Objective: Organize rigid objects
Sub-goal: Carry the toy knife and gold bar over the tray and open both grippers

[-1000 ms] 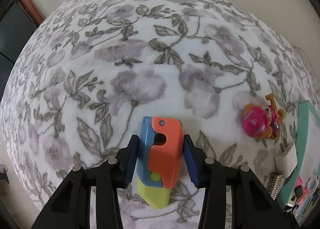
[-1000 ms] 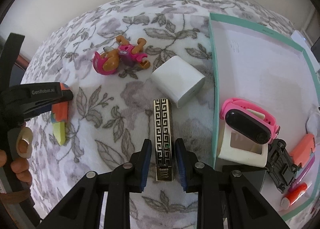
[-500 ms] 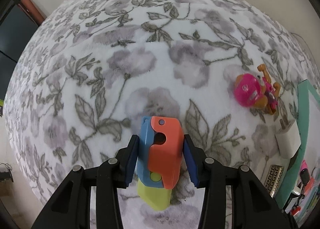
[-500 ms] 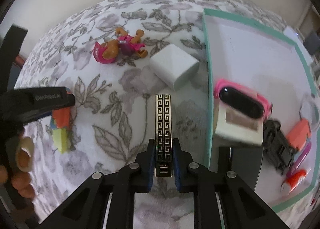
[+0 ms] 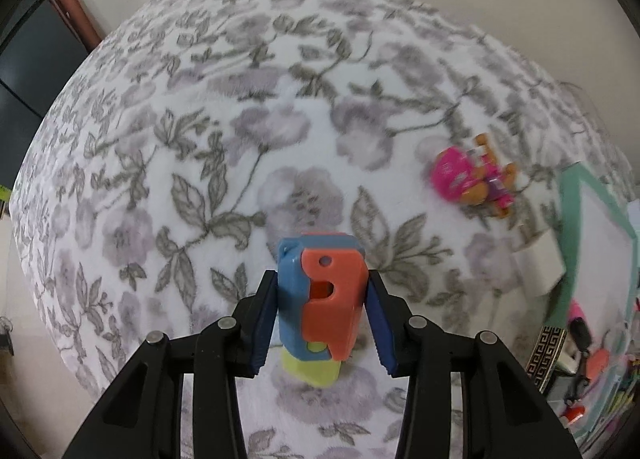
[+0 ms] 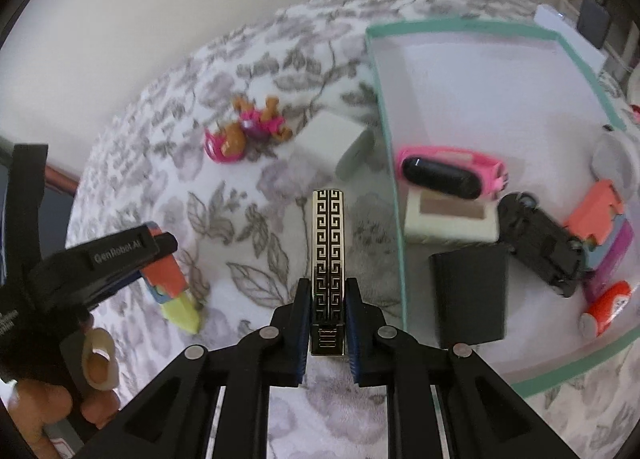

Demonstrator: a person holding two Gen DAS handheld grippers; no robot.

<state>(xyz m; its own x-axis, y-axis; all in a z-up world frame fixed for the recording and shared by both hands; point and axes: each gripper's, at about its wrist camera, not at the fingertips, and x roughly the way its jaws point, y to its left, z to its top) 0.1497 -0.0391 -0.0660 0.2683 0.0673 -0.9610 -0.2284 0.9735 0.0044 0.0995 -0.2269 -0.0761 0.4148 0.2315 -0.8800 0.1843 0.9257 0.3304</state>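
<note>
The left claw (image 5: 322,295) grips a blue, orange and yellow-green toy knife (image 5: 320,299) by its handle, one pad on the blue side and one on the orange. Its long axis runs along the claw's fingers: the blue-and-orange handle end points forward, away from the camera, and the yellow-green blade (image 5: 312,371) points back toward the wrist and down at the floral blanket (image 5: 180,163). In the right wrist view the same toy sits toward the blanket's left side, blade tip slanting down and just above or touching the fabric; which of the two cannot be told.

The right claw (image 6: 328,323) is clamped on a slim gold bar with a black Greek-key pattern (image 6: 328,243). Its long axis also lies along the fingers, the free end pointing forward toward a white charger block (image 6: 340,143), with the near end held between the pads.

A pink and brown toy pup (image 6: 248,131) lies on the blanket left of the charger, toward the far edge. To the right lies a shallow teal-rimmed box (image 6: 394,187), the charger just outside its left wall. Inside it, near the front, are a pink band with a black screen (image 6: 444,175) on a cream stand, a black cup (image 6: 472,295), a black toy car (image 6: 540,243) and some orange pieces at the right wall.
</note>
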